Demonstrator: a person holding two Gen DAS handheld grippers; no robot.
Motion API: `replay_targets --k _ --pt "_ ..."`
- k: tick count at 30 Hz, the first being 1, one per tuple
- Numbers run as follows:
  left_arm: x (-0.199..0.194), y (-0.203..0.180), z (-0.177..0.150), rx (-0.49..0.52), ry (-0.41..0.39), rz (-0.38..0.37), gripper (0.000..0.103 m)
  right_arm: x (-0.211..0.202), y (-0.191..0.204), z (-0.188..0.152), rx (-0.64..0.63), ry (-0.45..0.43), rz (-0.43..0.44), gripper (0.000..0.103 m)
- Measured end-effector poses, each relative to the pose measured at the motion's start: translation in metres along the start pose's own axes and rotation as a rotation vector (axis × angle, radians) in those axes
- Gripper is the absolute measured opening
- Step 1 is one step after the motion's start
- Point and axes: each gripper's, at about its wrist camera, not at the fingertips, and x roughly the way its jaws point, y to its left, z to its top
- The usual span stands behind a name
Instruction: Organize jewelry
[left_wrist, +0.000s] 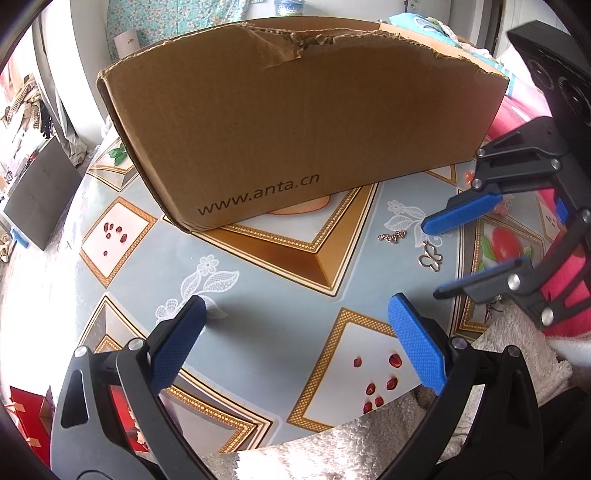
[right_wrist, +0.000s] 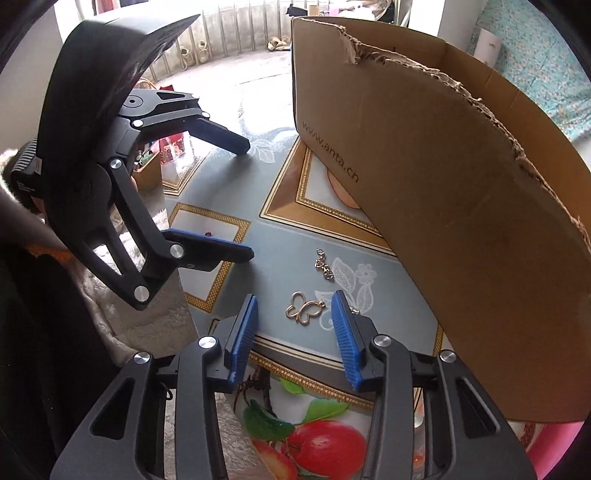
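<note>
While the left gripper (left_wrist: 295, 321) hangs wide apart and empty over bare tablecloth, the action is all on the right! The butterfly pendant (right_wrist: 303, 309) lies flat on the table (right_wrist: 280, 240), just ahead of the right gripper (right_wrist: 294, 308), lined up with the gap between its blue pads. Jaws are part-way apart, nothing pinched. Its long axis runs across that gap, wing to wing. A small chain piece (right_wrist: 324, 266) sits just beyond, nearer the cardboard box (right_wrist: 443, 155). Right hand is clearly closer.
</note>
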Motion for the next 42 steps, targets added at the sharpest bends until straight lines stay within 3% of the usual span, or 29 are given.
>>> replay_targets --k 8,11,27,37,42 --pt "0.0 0.0 0.0 0.0 0.0 0.001 0.096 0.004 0.002 -0.003 -0.017 0.023 0.034 0.032" --pt "0.0 0.0 0.0 0.001 0.0 0.0 0.096 0.004 0.001 -0.002 -0.013 0.03 0.042 0.02" --pt "-0.001 0.0 0.0 -0.003 -0.005 0.004 0.096 -0.005 -0.001 -0.007 0.069 -0.004 0.031 0.02" --pt "-0.005 -0.007 0.0 0.025 -0.032 0.022 0.095 -0.035 -0.008 -0.027 0.308 -0.118 -0.064 0.02" --pt "-0.015 -0.031 0.006 0.114 -0.1 -0.05 0.094 -0.048 -0.008 -0.045 0.447 -0.189 -0.094 0.02"
